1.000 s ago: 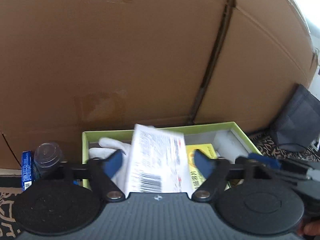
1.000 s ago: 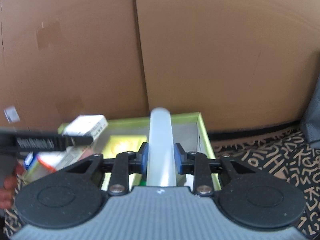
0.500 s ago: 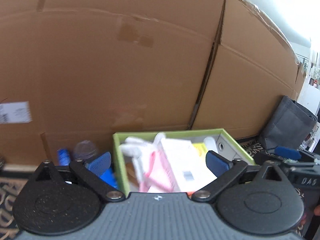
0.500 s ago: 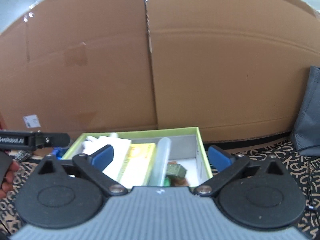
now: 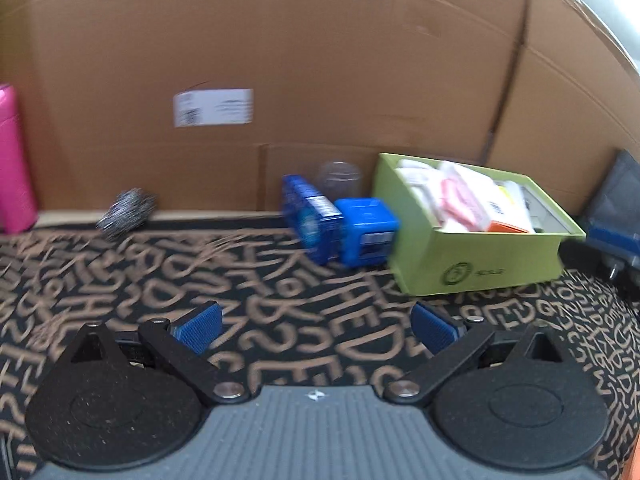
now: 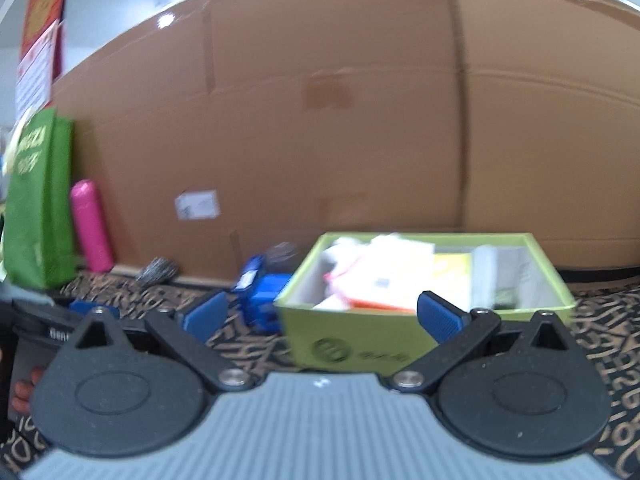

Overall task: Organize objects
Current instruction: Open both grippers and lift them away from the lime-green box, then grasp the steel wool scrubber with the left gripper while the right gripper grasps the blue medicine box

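Observation:
A lime-green box (image 5: 476, 268) (image 6: 360, 344) sits on the patterned rug, packed with white, pink and yellow packets and a pale tube (image 6: 484, 264). Left of it lie two blue packages (image 5: 340, 228) (image 6: 260, 296), a clear plastic cup (image 5: 338, 178) behind them, and a steel wool ball (image 5: 126, 214) (image 6: 158, 270) further left by the cardboard. My left gripper (image 5: 316, 326) hovers open over bare rug, short of the blue packages. My right gripper (image 6: 320, 314) is open and empty in front of the box's near wall.
A tall cardboard wall (image 5: 320, 60) (image 6: 360, 120) runs along the back. A pink bottle (image 5: 12, 160) (image 6: 92, 226) and a green bag (image 6: 36, 204) stand at the far left. A dark bag (image 5: 616, 200) sits right of the box. The other gripper shows at the left edge of the right wrist view.
Both grippers let go of their items into the green box, opened wide and pulled back. The left one swung leftward, bringing the blue packages, steel wool and pink bottle into view.

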A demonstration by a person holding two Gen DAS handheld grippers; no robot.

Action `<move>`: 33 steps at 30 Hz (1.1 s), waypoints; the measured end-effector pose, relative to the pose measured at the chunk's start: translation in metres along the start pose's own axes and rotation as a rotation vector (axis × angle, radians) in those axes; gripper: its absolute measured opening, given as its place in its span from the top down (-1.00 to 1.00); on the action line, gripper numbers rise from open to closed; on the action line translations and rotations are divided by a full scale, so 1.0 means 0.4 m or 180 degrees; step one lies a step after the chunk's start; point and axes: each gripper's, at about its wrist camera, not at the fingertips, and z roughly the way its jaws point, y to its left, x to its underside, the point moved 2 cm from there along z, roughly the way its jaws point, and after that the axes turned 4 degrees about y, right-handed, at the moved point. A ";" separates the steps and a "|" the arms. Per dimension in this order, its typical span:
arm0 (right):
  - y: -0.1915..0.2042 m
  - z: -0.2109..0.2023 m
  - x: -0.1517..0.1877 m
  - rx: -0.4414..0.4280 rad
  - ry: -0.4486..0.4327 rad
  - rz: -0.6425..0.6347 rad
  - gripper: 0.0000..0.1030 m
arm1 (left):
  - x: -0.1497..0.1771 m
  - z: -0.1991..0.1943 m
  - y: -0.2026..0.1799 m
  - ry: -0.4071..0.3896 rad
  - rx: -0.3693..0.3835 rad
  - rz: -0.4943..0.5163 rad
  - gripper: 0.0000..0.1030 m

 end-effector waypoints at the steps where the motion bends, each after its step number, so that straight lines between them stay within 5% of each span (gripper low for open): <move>1: 0.024 0.011 0.010 -0.0024 0.0029 -0.0038 -0.99 | 0.006 -0.006 0.023 -0.0019 -0.0039 -0.0053 -1.00; 12: 0.258 0.157 0.045 -0.0476 0.0398 -0.0387 -0.66 | 0.023 -0.014 0.234 0.0004 -0.0413 -0.0427 -1.00; 17: 0.328 0.241 0.036 -0.0055 0.0370 -0.0762 -0.21 | -0.011 0.014 0.322 0.0003 -0.0566 -0.0456 -1.00; 26: 0.337 0.424 -0.006 0.0506 0.0388 -0.1033 -0.14 | -0.090 0.041 0.503 -0.0089 -0.0834 -0.0672 -0.99; 28: 0.337 0.459 -0.010 0.0505 0.0456 -0.1021 -0.14 | -0.116 0.069 0.500 -0.0044 -0.0827 -0.0531 -0.99; 31: 0.335 0.499 -0.013 0.0446 0.0551 -0.0942 0.21 | -0.150 0.119 0.487 0.0025 -0.0820 -0.0368 -0.98; 33: 0.348 0.503 -0.006 0.0248 0.0578 -0.0962 0.23 | -0.170 0.154 0.487 0.0088 -0.0770 -0.0342 -0.93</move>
